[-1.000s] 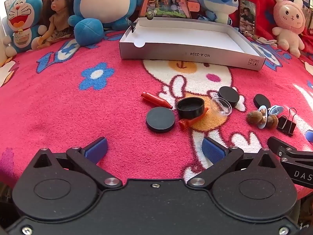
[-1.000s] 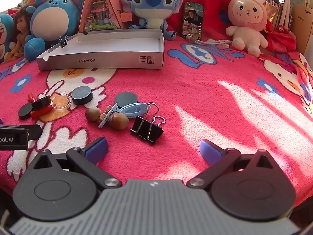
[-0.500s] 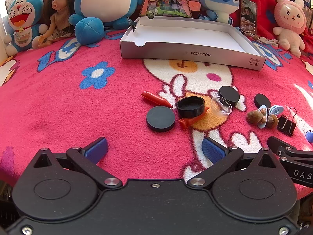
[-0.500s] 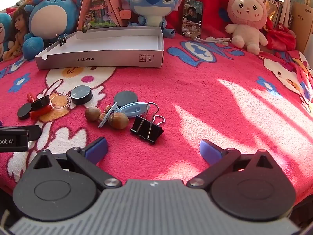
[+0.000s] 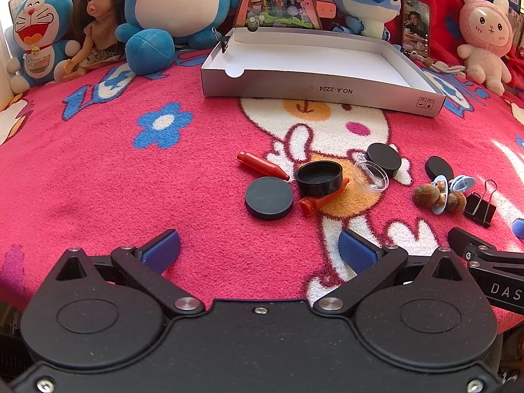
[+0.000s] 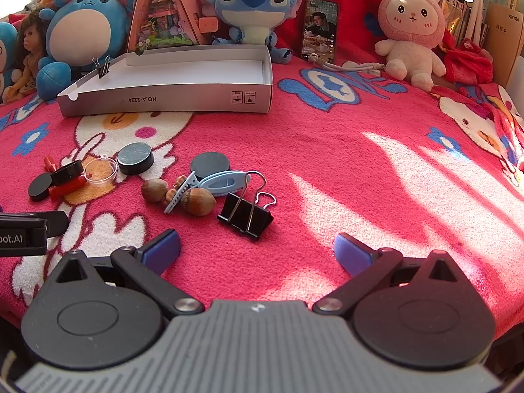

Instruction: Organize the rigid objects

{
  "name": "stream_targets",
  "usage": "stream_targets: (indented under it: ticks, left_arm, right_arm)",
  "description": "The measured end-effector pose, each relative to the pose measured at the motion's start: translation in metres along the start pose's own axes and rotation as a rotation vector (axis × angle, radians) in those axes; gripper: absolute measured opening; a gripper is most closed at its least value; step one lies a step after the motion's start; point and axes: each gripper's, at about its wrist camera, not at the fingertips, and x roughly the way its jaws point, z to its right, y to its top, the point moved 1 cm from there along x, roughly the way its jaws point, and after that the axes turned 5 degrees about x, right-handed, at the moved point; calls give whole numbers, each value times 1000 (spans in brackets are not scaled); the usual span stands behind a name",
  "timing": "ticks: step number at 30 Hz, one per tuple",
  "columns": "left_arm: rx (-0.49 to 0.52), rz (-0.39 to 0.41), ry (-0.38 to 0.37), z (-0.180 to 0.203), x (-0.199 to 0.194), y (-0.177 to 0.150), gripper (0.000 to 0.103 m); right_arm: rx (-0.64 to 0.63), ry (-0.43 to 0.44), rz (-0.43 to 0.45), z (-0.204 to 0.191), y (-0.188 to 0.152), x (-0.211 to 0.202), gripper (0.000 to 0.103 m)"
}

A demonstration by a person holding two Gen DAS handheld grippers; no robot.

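1. Left gripper and right gripper: fingers spread, empty.
2. Black disc, frame centre, before the white box.
3. Stiff, probably light; pinch its rim.

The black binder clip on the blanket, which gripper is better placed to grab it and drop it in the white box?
Probably the right gripper: open and empty, with the binder clip just ahead of its fingers. From the left gripper, also open, the clip lies far off to the side. The white box holds nothing yet.
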Motion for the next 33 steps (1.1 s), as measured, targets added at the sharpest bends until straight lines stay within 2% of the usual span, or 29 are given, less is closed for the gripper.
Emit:
stream_targets:
  ticks: [33]
  left_arm:
    - [15, -4, -18, -2, -3, -1, 103]
  right_arm:
    - [6, 1, 21, 2, -3, -2, 103]
